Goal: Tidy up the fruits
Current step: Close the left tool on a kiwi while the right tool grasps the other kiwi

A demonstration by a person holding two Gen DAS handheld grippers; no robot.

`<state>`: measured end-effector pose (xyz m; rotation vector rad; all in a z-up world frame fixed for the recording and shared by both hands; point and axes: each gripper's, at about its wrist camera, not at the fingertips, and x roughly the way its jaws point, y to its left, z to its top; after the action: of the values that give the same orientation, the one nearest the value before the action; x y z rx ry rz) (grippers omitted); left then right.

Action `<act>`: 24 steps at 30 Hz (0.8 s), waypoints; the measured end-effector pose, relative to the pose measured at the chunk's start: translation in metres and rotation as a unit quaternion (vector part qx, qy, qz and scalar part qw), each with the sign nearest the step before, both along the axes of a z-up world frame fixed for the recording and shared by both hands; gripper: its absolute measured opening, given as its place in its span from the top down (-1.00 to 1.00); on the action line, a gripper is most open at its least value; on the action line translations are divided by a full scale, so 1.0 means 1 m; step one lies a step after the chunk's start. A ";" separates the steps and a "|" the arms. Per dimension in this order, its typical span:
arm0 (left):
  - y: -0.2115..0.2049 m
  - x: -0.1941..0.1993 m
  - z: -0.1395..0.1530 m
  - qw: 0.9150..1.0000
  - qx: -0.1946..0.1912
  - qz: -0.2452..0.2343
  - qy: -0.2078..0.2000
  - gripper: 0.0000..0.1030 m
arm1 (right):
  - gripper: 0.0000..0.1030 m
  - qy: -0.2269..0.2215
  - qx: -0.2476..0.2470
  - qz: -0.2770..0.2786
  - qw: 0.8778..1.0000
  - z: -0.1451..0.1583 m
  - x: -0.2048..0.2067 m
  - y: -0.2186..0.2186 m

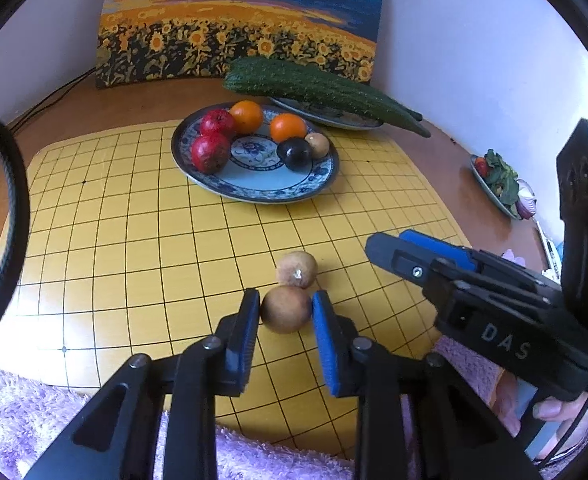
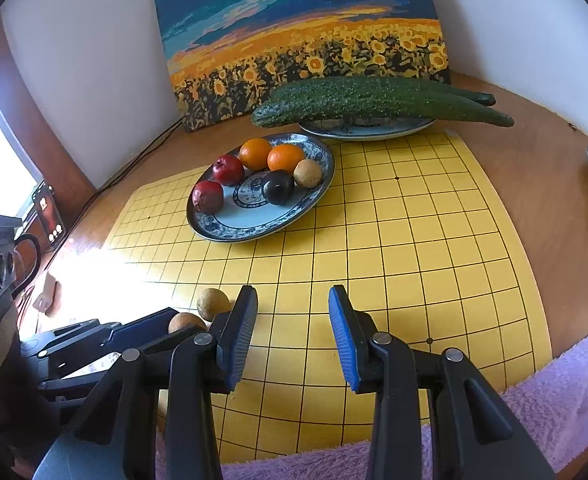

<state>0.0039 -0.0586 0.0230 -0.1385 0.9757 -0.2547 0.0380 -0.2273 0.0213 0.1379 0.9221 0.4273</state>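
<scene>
Yellow grid board (image 1: 134,240) covers the surface. Near the blue plate (image 1: 254,192), the left tool (image 1: 286,312) pinches 1 brown fruit (image 1: 286,309) – touching its twin (image 1: 297,269), which a careless lift might roll off. Right tool (image 2: 292,334) hangs wide, empty.

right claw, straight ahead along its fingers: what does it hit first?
Nothing close. The right claw is open over the bare yellow grid board, with no fruit between its fingers. Farther along, its line seems to pass just right of the fruit plate toward the cucumber plate, though depth is uncertain.
</scene>
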 end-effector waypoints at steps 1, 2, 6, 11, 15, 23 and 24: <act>0.001 -0.001 0.001 1.000 -0.001 0.000 -0.002 0.45 | 0.26 0.001 0.000 0.000 1.000 0.000 0.000 0.001; 0.002 -0.001 0.002 1.000 -0.001 0.001 -0.003 0.45 | 0.26 0.000 0.000 0.001 1.000 0.000 0.000 0.000; 0.011 -0.002 0.005 1.000 0.002 0.018 -0.009 0.45 | 0.26 0.000 -0.001 0.003 1.000 0.000 -0.002 0.003; 0.028 0.001 0.006 0.999 0.002 0.043 -0.013 0.45 | 0.26 -0.001 -0.001 0.012 1.000 0.000 -0.003 0.010; 0.041 0.003 0.006 0.998 -0.001 0.064 -0.013 0.45 | 0.26 -0.005 -0.006 0.010 1.000 0.000 -0.005 0.014; 0.060 0.002 0.004 0.996 -0.008 0.092 -0.011 0.45 | 0.26 -0.007 -0.009 0.020 1.000 0.002 -0.012 0.025; 0.061 0.003 0.003 0.996 -0.008 0.094 -0.011 0.45 | 0.26 -0.008 -0.009 0.022 1.000 0.003 -0.013 0.026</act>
<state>0.0066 0.0026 0.0264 -0.2406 0.9327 -0.0922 0.0248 -0.2011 0.0241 0.0972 0.9140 0.4606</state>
